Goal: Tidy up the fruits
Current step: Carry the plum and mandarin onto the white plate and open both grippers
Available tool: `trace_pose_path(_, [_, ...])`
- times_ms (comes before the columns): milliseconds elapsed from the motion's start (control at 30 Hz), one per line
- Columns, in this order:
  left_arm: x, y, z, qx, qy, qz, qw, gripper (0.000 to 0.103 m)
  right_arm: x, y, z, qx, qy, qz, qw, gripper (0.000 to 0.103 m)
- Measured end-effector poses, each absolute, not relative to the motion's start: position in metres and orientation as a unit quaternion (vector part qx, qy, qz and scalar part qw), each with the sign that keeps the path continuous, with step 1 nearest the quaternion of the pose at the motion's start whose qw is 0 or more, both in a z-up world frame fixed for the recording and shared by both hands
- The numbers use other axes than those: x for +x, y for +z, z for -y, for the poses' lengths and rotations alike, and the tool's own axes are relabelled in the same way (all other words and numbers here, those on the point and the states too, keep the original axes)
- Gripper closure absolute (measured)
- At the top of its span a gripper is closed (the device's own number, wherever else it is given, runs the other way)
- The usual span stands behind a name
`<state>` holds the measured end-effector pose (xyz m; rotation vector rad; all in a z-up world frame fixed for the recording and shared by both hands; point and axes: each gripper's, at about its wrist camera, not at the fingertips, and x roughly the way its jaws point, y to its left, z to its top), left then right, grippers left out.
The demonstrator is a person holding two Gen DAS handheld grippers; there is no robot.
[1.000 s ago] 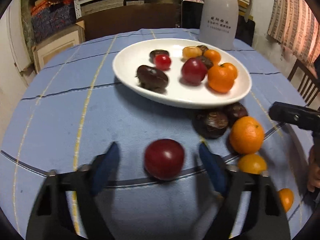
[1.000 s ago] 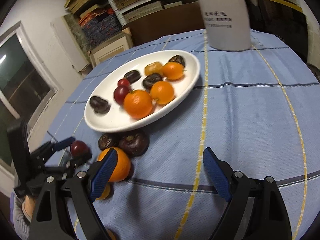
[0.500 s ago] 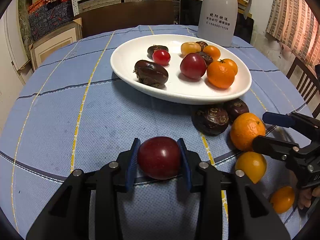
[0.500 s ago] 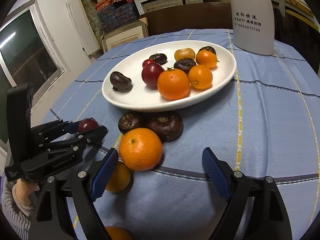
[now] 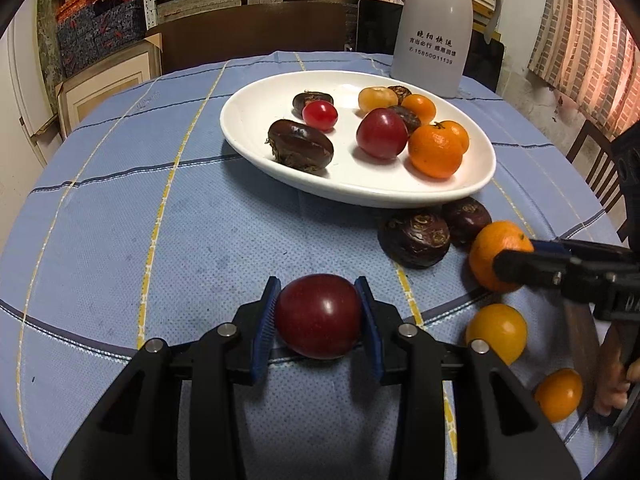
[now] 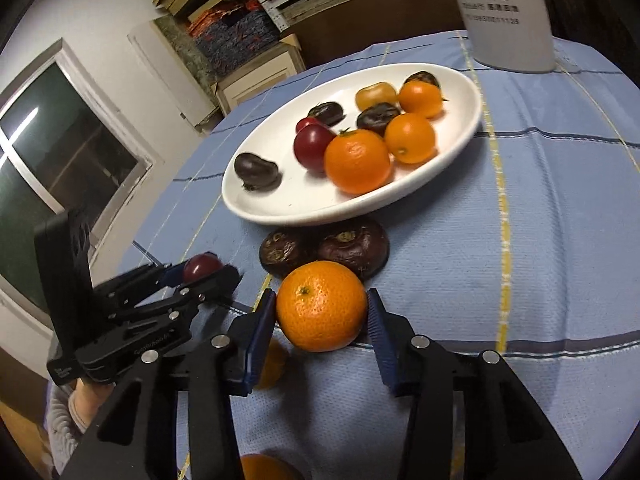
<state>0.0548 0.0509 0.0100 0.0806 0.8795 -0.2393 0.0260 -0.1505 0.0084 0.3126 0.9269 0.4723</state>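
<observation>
My left gripper pinches the smooth, soft-skinned red plum across its middle near the table's front edge, while my right gripper brackets the light, yielding mandarin, pads apparently touching, just below the plate.

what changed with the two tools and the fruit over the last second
The left tool closed from wide open onto the dark red plum. The right tool moved in around the loose orange and narrowed, its pads now right beside the peel; contact is unclear. The white plate, its fruit, and the two dark fruits stayed put.
</observation>
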Motion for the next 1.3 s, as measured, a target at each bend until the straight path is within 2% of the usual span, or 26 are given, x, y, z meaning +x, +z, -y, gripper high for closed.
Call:
trace_pose_path(233, [0.049,0.012,-0.051,0.035,-0.113,-0.419,0.9,0.066,0.022,0.01,0.151,0.137,0.223,-0.437,0.861,0.057])
trace_pose_path(467, [0.042,0.035,-0.04,0.03,-0.128,-0.396,0.909,0.066,0.012,0.029,0.179,0.167,0.202,-0.395,0.881,0.057])
trace_pose_path(667, [0.076,0.087,-0.04,0.01,-0.126,-0.365,0.922,0.066,0.037,0.057,0.195,0.184,0.184,-0.378,0.889,0.057])
trace_pose_path(800, [0.117,0.103,-0.045,-0.01,-0.108,-0.36,0.926,0.066,0.068,0.082,0.191,0.171,0.181,-0.365,0.897,0.057])
trace_pose_path(1100, [0.205,0.055,-0.06,-0.032,-0.075,-0.409,0.909,0.066,0.144,0.062,0.127,0.109,0.192,-0.395,0.892,0.057])
trace_pose_path(1133, [0.209,0.05,-0.06,-0.031,-0.075,-0.415,0.906,0.064,0.148,0.058,0.122,0.105,0.19,-0.399,0.891,0.056])
trace_pose_path(1167, [0.21,0.047,-0.059,-0.027,-0.077,-0.414,0.907,0.053,0.151,0.056,0.12,0.105,0.19,-0.396,0.892,0.056])
trace_pose_path(1200, [0.209,0.047,-0.059,-0.025,-0.078,-0.409,0.909,0.036,0.152,0.056,0.12,0.106,0.189,-0.389,0.896,0.053])
trace_pose_path(1233, [0.206,0.048,-0.059,-0.024,-0.083,-0.402,0.912,0.031,0.152,0.058,0.123,0.11,0.188,-0.386,0.897,0.042])
trace_pose_path(1300, [0.195,0.055,-0.057,-0.011,-0.076,-0.384,0.92,0.018,0.147,0.064,0.135,0.136,0.189,-0.374,0.898,0.038])
